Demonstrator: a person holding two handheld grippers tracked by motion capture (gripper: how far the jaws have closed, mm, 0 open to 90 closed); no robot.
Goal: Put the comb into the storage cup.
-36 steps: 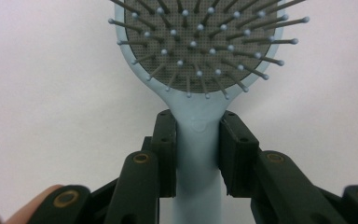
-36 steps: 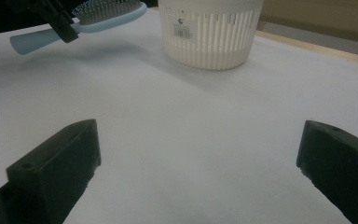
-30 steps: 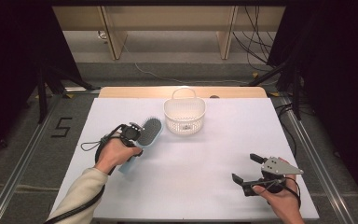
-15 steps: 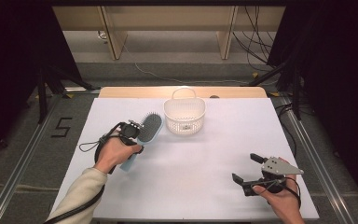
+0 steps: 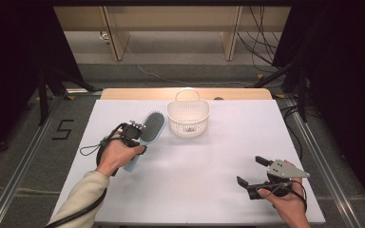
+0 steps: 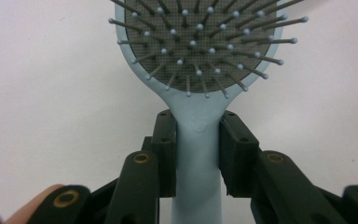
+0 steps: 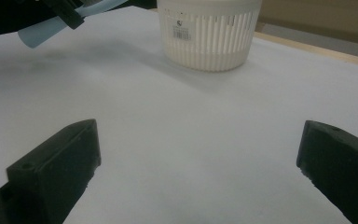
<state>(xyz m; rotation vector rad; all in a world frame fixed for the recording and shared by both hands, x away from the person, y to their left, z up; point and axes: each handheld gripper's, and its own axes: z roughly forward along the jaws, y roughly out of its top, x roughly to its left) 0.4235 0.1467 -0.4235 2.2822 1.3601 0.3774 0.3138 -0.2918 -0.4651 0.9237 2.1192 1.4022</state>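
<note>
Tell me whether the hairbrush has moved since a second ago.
No. The hairbrush, clamped at its handle in the left gripper, sits just left of the white basket as before, its head equally near the rim.

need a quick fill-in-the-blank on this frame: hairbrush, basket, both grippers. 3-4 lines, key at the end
1. The left gripper is shut on the light blue hairbrush at its ____.
2. The right gripper has its jaws ____, with nothing between them.
3. The white basket stands to the ____ of the hairbrush in the high view.
4. The hairbrush's bristles face ____.

Missing words: handle; open; right; up
</note>
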